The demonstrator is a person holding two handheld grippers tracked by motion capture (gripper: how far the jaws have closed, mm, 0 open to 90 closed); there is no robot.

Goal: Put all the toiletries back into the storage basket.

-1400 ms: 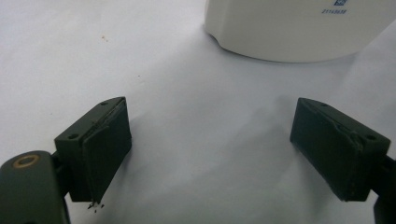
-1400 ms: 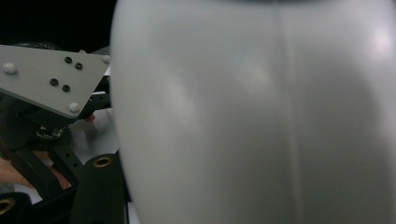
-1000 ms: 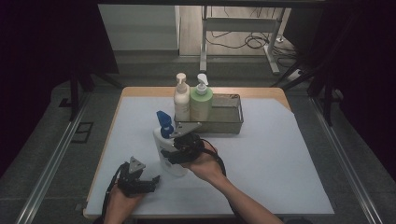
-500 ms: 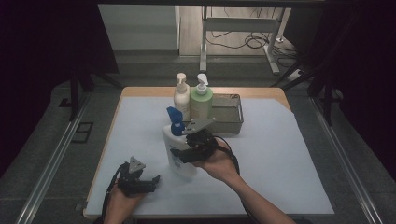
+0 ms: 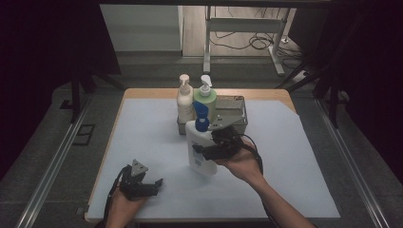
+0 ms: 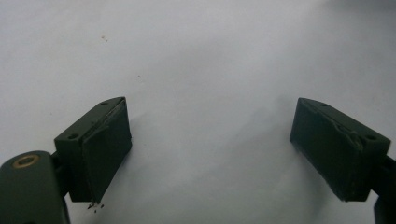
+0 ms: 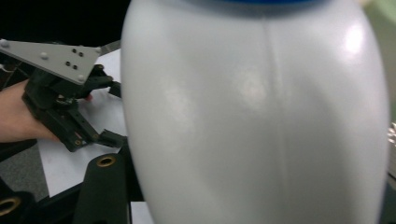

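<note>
Right gripper (image 5: 205, 151) clasps the white bottle (image 5: 198, 147) — seemingly lifted — above pale table (image 5: 294, 156); left gripper (image 5: 151, 184) agape.

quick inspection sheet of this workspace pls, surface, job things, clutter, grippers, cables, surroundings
surface: white sheet over a wooden table, bare in front of the left gripper.
job's things: white pump bottle with blue top held upright in the right gripper; cream pump bottle and green pump bottle stand in the metal tray at the back.
clutter: nothing seen.
grippers: right gripper shut on the white bottle's body; left gripper low at the near left edge, fingers wide apart, nothing between them.
cables: a black cable loops from the right gripper; more lie on the floor behind the table.
surroundings: dark room, metal frame legs behind.
</note>
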